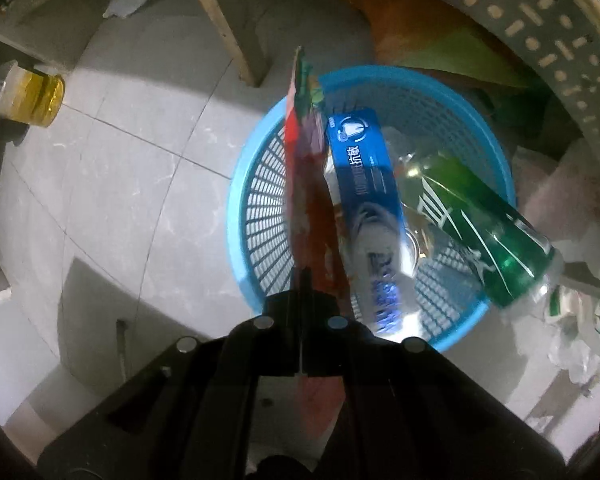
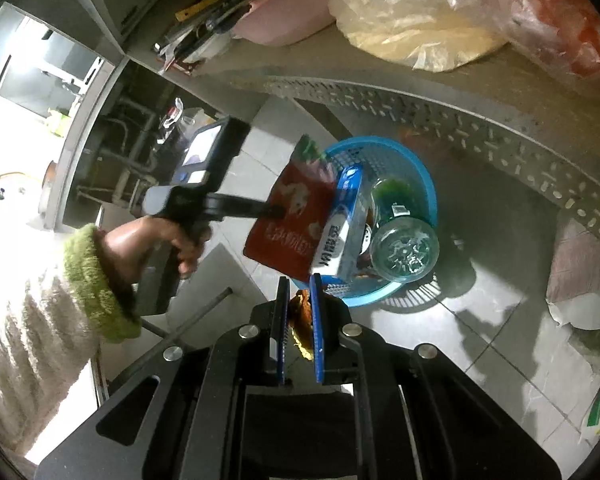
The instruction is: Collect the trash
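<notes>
I see a yellow jar [image 1: 40, 98] on the tiled floor [image 1: 120, 184] and a pink basin [image 2: 288, 12] (on the shelf [image 2: 380, 76]).

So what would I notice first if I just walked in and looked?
Probably the bright blue basket on the floor, with a blue box and a green bottle poking out. Right over its rim, the left gripper pinches a red packet, ready to drop in.
</notes>
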The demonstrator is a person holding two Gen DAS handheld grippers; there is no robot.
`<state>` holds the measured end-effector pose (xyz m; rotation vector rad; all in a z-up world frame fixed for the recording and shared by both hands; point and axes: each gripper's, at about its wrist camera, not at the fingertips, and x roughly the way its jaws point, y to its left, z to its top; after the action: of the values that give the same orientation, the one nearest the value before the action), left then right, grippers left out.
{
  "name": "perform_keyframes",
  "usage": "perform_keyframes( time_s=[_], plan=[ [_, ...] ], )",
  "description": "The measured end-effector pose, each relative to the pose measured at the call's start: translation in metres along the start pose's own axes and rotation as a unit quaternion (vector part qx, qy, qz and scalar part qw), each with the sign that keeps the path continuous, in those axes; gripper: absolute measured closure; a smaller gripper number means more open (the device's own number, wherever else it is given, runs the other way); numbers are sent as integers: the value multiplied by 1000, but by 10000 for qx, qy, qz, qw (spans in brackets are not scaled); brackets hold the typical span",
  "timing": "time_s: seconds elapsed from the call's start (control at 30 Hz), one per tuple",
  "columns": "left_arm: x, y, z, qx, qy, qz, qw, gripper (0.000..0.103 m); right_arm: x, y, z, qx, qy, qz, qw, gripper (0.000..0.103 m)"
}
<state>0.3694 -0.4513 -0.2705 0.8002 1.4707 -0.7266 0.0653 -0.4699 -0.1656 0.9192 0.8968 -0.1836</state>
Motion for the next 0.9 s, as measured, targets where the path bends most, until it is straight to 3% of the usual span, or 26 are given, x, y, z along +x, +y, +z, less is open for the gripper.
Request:
perform_keyframes(
  time_s=[0.1,0.17,0.23,0.37,0.5,0.57,0.6,0.63,0.77,0.9],
  plan=[
    [14,0,-4,-64,127,-3,9999,102,7,2,1,-47,70,-43,10000,93],
    [9,7,-5,-191,111,-86,9997,85,12,2,4,-83,81,-46,9999,93],
    [-2,16,-4,-303,-48,-138,9994,60,21,2,11,-127,95,-48,9999,93],
    [-56,40,-8,-484,-626,-40,9969,46,49,7,31,-400,130,-235,9988,92],
    [-125,54,-30,-539,-1221,-127,9910,41,92,15,51,-754,277,-590,9950,88],
    [-164,60,-52,-555,-1588,-158,9856,35,114,19,58,-932,411,-829,9913,75],
    [-187,62,-70,-541,-1809,-153,9819,30,121,19,61,-962,442,-936,9900,60],
    [-210,62,-89,-544,-2035,-158,9774,27,124,20,63,-978,423,-1007,9892,55],
    [-273,67,-166,-781,-2669,-290,9601,20,111,27,64,-1031,190,-1055,9889,50],
    [-298,56,-234,-1250,-3055,-599,9421,20,79,35,55,-1083,-120,-1005,9890,48]
  ],
)
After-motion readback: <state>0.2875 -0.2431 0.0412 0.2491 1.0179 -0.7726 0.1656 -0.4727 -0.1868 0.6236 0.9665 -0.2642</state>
